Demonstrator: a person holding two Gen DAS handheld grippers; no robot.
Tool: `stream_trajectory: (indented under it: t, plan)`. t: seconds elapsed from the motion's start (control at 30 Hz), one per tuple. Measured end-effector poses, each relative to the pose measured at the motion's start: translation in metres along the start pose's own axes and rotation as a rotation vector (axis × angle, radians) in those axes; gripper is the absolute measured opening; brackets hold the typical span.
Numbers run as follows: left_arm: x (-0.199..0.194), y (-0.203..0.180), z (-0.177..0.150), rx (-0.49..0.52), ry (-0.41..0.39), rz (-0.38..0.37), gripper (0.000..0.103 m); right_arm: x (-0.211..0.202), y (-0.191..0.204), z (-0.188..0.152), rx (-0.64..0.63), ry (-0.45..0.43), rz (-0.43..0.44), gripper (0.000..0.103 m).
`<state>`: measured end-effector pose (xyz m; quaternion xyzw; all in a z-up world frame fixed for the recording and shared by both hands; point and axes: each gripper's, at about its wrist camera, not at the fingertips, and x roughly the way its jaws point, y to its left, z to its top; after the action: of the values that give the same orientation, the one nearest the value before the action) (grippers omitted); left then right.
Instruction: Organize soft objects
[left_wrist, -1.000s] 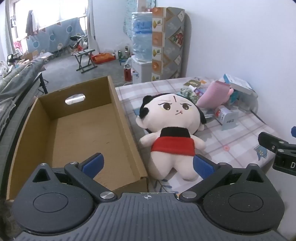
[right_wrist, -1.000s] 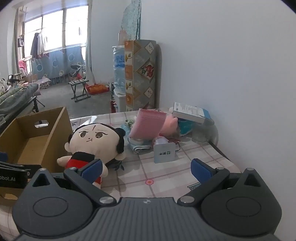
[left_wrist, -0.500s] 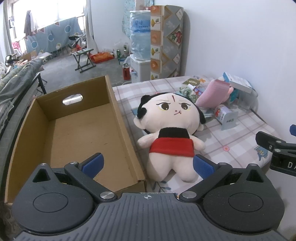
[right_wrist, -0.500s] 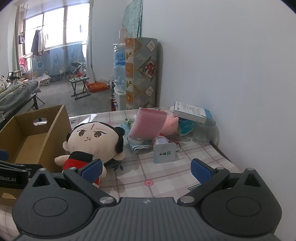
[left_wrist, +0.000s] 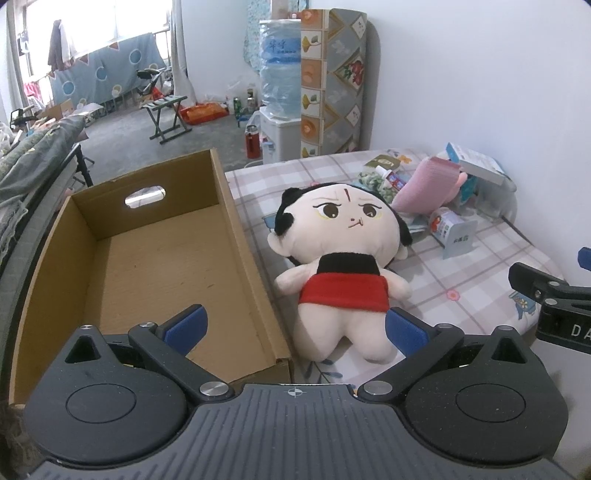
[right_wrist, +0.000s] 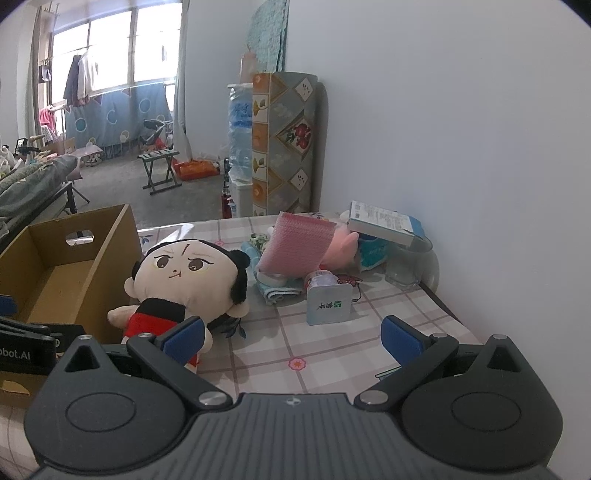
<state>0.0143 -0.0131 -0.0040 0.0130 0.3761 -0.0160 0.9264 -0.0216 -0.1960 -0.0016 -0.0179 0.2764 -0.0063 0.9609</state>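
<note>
A cream plush doll (left_wrist: 341, 254) with black hair and red shorts (frowning face up) lies flat on the checked tablecloth (left_wrist: 461, 280), just beside the open brown cardboard box (left_wrist: 243, 236).

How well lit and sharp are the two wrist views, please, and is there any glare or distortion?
Left wrist view: plush doll and cardboard box sharp and evenly lit; window overexposed top left. Right wrist view: window glares, wall looks bluish. Both show fisheye bending and dark corners.

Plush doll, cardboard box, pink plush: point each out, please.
plush doll (left_wrist: 340, 229), left wrist view, on its face.
cardboard box (left_wrist: 147, 266), left wrist view, on its bare floor.
pink plush (right_wrist: 341, 245), right wrist view, on its body.
</note>
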Motion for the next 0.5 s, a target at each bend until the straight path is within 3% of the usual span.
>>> stream_trajectory:
  t: [0.5]
  plan:
    - [0.0007, 0.0006, -0.0012, 0.001, 0.001, -0.001, 0.103, 0.0018, 0.0001, -0.0004, -0.002, 0.003, 0.001, 0.060]
